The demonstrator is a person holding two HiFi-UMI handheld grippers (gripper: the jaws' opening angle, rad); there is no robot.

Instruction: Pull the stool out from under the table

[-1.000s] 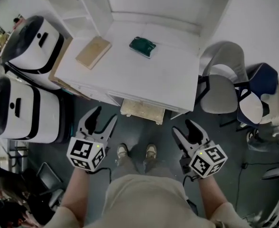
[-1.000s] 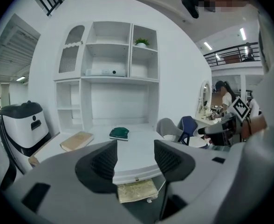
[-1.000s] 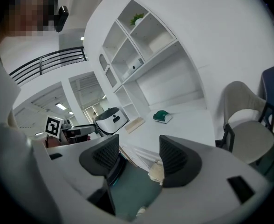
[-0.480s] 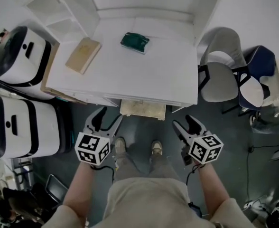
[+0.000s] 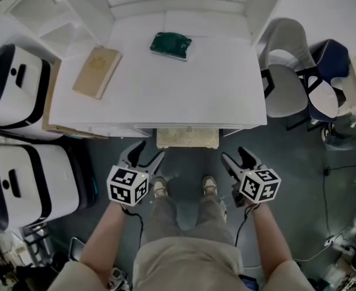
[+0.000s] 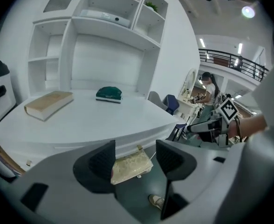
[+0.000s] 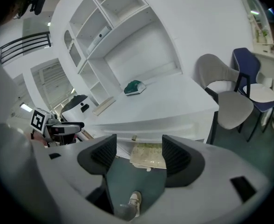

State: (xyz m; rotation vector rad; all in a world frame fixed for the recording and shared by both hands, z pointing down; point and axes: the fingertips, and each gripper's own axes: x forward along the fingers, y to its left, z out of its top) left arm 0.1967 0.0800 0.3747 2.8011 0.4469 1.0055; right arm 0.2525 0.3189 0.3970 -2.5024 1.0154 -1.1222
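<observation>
The stool [image 5: 187, 137] has a pale speckled seat that pokes out from under the front edge of the white table [image 5: 166, 96]. Most of it is hidden beneath the tabletop. In the gripper views the stool [image 6: 130, 166] [image 7: 148, 155] shows in the distance between the jaws. My left gripper [image 5: 145, 153] hovers in front of the table, left of the stool, its jaws opening with nothing between them. My right gripper [image 5: 237, 156] hovers to the stool's right, jaws opening too, empty.
A tan book [image 5: 97, 71] and a green object [image 5: 171, 45] lie on the table. Two white-and-black machines [image 5: 20, 174] stand at the left. A grey chair [image 5: 287, 77] and a blue chair [image 5: 329, 83] stand at the right. The person's feet [image 5: 184, 188] are on the dark floor.
The person has stepped closer to the table, so both grippers now sit nearer its front edge, either side of the stool. Both pairs of jaws have spread a little.
</observation>
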